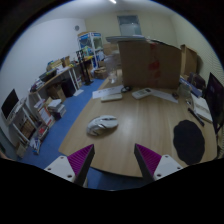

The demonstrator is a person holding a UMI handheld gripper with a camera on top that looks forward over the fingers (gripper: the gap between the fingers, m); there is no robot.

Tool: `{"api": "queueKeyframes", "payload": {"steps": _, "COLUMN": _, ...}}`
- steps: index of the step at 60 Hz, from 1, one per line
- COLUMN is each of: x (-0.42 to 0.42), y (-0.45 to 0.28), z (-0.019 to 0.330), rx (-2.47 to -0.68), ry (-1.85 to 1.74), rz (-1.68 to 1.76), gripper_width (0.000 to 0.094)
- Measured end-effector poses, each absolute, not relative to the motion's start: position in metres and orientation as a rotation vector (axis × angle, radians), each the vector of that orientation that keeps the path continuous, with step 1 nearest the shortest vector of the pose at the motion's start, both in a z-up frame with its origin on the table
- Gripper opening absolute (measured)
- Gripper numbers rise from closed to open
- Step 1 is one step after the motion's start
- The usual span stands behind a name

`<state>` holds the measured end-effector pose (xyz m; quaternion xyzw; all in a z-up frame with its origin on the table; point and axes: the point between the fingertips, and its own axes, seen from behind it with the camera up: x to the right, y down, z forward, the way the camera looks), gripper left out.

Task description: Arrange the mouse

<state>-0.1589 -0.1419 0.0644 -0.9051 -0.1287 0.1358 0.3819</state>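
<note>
- Gripper (pixel 115 163): fingers spread wide, magenta pads (pixel 82 157) angular and flat, nothing between them.
- Mouse (pixel 102 125): rounded, pale grey-white body, resting on the table ahead of the fingers, toward the left finger.
- Table (pixel 140 122): smooth light wood surface.
- Dark rounded mat (pixel 188 141): flat, lying well right of the mouse.

Wooden desk (pixel 135 122), light brown top. Lying on it: a pale mouse (pixel 102 125) ahead of the left finger, a round black pad (pixel 188 141) beyond the right finger, well apart from the mouse. A large cardboard box (pixel 150 62) stands at the far edge with flat white items (pixel 112 94) just beside its foot.
</note>
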Motion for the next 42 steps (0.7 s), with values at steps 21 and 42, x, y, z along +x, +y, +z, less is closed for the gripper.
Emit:
{"api": "queueKeyframes", "payload": {"steps": 21, "x": -0.269, "y": -0.092, "z": -0.001, "rx": -2.311, "ry": -0.208, "rz": 0.272, "gripper_width": 0.0828}}
{"api": "queueKeyframes", "payload": {"steps": 42, "x": -0.283, "y": -0.018, "z": -0.016, "rx": -2.298, "ry": -0.080, "rz": 0.066, "gripper_width": 0.0827}}
